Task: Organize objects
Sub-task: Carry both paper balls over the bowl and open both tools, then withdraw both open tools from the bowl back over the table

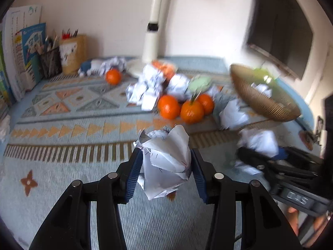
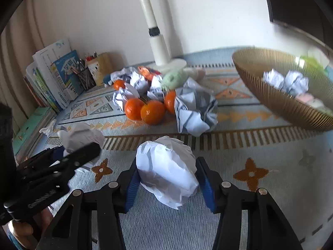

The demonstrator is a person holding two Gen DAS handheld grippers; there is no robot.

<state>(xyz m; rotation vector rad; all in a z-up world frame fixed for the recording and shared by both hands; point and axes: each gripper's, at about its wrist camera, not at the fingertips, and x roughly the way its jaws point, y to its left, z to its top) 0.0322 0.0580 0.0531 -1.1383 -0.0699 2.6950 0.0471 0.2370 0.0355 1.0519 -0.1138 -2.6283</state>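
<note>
In the left wrist view my left gripper is shut on a crumpled white paper ball with ink marks, held above the patterned mat. In the right wrist view my right gripper is shut on a plain white paper ball, both blue pads against its sides. A gold wicker basket stands to the right, tilted in view, with two paper balls and pastel items inside. Three oranges and several more paper balls lie in the middle of the mat.
A white lamp base stands at the back. Books, a mesh pen cup and a yellow holder line the back left. A lone orange and a green soft item sit among the papers. A dark monitor hangs at the right.
</note>
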